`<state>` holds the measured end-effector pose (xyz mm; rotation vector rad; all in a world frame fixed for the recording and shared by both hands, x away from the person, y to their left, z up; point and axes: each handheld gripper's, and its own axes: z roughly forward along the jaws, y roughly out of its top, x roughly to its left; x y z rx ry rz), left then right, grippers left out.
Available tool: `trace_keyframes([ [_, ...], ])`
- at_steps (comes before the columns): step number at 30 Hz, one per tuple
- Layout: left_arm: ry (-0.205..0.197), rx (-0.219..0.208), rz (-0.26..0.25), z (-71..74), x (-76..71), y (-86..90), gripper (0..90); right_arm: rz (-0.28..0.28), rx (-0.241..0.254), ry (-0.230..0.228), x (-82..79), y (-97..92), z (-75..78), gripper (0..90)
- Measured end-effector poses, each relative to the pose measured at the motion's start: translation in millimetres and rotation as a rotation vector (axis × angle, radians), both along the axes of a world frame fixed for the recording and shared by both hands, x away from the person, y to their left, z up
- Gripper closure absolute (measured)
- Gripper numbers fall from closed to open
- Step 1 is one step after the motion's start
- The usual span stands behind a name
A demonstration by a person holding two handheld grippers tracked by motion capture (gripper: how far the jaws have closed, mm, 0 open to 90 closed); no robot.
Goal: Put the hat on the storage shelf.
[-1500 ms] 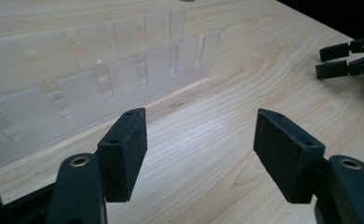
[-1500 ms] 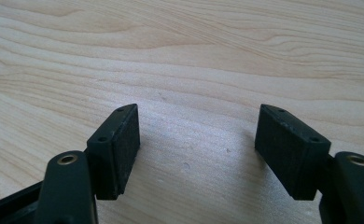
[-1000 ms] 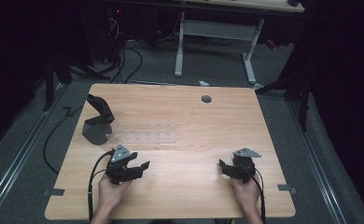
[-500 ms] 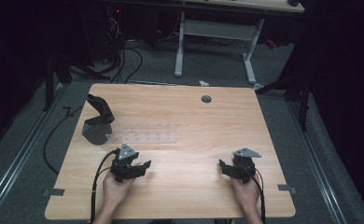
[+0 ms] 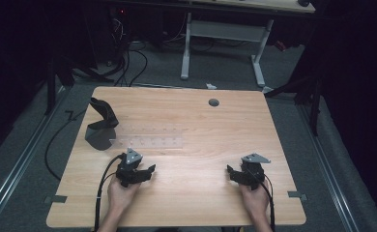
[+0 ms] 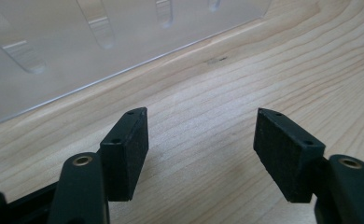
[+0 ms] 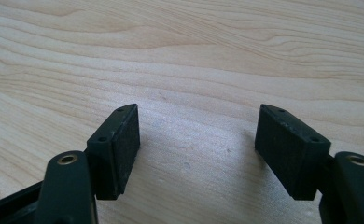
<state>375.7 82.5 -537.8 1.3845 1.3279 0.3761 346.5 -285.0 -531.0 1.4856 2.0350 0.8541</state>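
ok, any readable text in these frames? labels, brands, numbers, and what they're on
None readable.
Clear plastic rack: holes and slots, no print; close up in the left gripper view it is bare plastic.
Black stand: no marking visible.
Left gripper and right gripper: grey top plates and black pads, no lettering.
Wooden table: wood grain and one round hole, no labels.

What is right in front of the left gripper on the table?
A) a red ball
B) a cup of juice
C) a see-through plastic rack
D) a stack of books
C: the left gripper view shows a see-through plastic rack lying on the wooden table just beyond the open jaws of the left gripper.
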Motion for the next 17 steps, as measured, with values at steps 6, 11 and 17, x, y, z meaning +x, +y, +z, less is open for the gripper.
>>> trace_keyframes([
  [6,-0.009,0.063,0.003,-7.4,0.0,-3.3,34.3,0.000,-0.001,0.000,0.0,-0.1,0.0,31.2],
  [11,-0.012,0.050,0.006,-8.3,1.4,-2.4,31.9,0.001,0.000,0.000,0.0,0.0,0.0,31.2],
  [17,-0.011,0.051,0.007,-8.5,1.6,-2.4,30.8,0.000,0.000,0.000,0.0,0.0,0.0,31.2],
])
